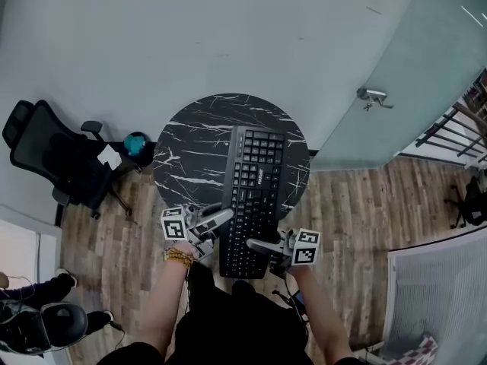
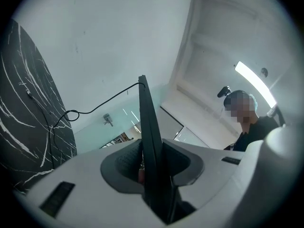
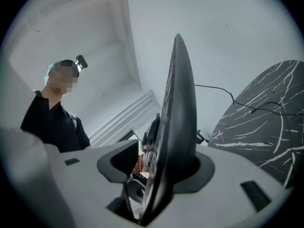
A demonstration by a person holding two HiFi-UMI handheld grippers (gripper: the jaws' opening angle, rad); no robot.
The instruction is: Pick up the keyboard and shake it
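A black keyboard lies lengthwise across the round black marble table, its near end sticking out past the table's edge toward me. My left gripper grips that near end from the left. In the left gripper view the keyboard stands edge-on between the two pads, which press on it. My right gripper reaches in from the right. In the right gripper view the keyboard sits between the jaws, with a gap on its key side. Its cable trails over the table.
A black office chair and a teal object stand left of the table. A glass door with a metal handle is at the right. A seated person is at the lower left, and a white mesh panel at the lower right.
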